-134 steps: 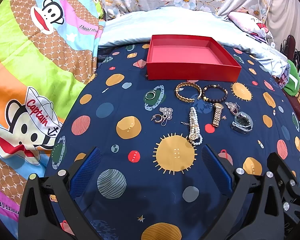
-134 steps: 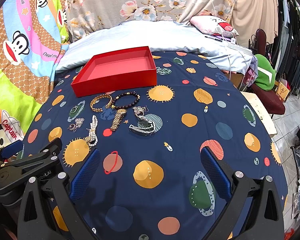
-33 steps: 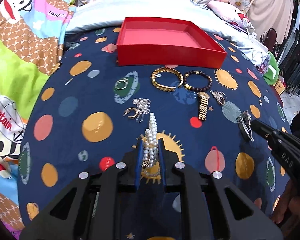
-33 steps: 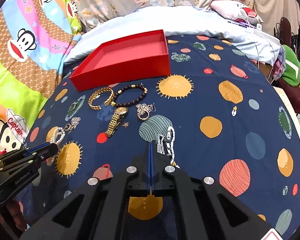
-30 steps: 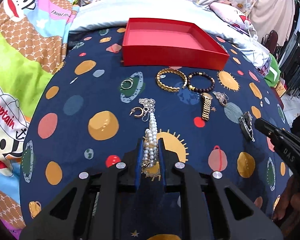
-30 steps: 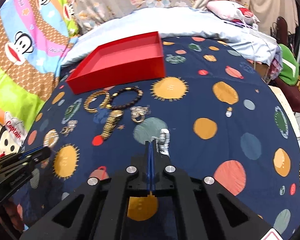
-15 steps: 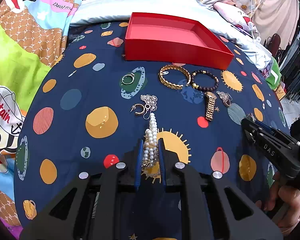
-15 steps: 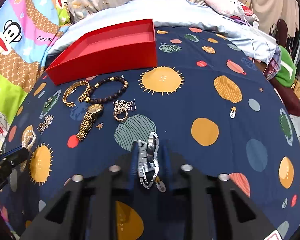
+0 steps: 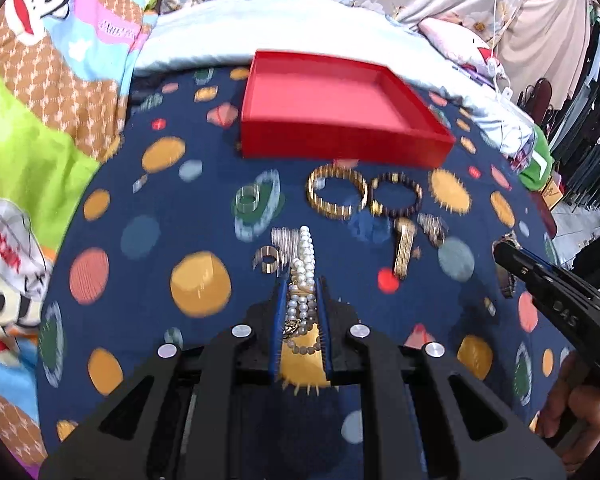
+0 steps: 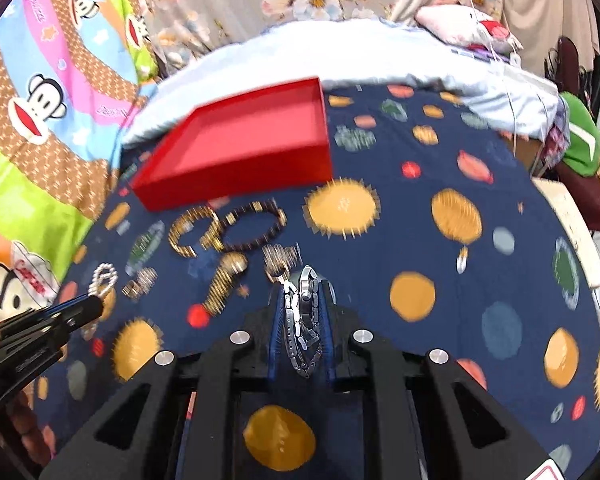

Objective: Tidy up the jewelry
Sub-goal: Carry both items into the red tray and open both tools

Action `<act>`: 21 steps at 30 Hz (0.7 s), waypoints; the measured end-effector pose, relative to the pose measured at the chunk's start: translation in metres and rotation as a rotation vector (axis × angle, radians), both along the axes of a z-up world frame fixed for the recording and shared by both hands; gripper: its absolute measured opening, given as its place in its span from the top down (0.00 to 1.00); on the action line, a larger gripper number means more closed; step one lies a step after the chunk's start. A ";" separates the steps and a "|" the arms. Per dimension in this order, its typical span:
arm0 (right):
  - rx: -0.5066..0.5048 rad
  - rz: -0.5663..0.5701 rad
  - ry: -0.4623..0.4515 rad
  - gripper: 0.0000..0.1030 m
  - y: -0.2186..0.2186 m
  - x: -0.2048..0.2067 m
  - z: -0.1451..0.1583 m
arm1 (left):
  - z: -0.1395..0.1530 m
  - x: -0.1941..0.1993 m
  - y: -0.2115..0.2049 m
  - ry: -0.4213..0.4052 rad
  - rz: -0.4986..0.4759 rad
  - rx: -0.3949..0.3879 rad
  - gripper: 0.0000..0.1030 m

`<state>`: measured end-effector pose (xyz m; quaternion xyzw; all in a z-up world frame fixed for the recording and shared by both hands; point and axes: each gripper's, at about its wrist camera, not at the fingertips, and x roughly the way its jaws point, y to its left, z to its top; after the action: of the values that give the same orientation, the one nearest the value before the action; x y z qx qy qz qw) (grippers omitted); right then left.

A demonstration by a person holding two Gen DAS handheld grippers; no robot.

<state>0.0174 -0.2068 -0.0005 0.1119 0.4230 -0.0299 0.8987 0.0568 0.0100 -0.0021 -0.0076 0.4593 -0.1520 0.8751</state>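
My left gripper (image 9: 300,284) is shut on a white pearl bracelet (image 9: 304,256) and holds it above the dark planet-print bedspread. My right gripper (image 10: 302,292) is shut on a silver link watch (image 10: 302,312), also lifted. An empty red tray (image 9: 332,92) stands ahead; it also shows in the right wrist view (image 10: 256,136). On the spread lie a gold bangle (image 9: 336,194), a dark bead bracelet (image 9: 398,200), a gold watch (image 9: 404,246), a ring (image 9: 247,200) and earrings (image 9: 268,258).
A pale blue pillow (image 9: 260,28) lies behind the tray. A cartoon monkey blanket (image 9: 40,100) covers the left side. The bed's edge falls away on the right, with a green item (image 10: 580,140) and clothes beyond.
Both grippers closed on their pieces and lifted them. In the last half second both moved forward toward the tray; the view is motion-blurred.
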 end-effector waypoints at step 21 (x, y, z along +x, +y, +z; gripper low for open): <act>0.027 0.127 -0.115 0.85 -0.018 0.222 0.054 | 0.055 0.219 -0.054 -0.123 -0.036 -0.051 0.86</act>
<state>0.2390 -0.2246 0.0534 0.0985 0.3772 0.0392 0.9201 0.2755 -0.0439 0.0528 -0.0121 0.4008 -0.1798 0.8983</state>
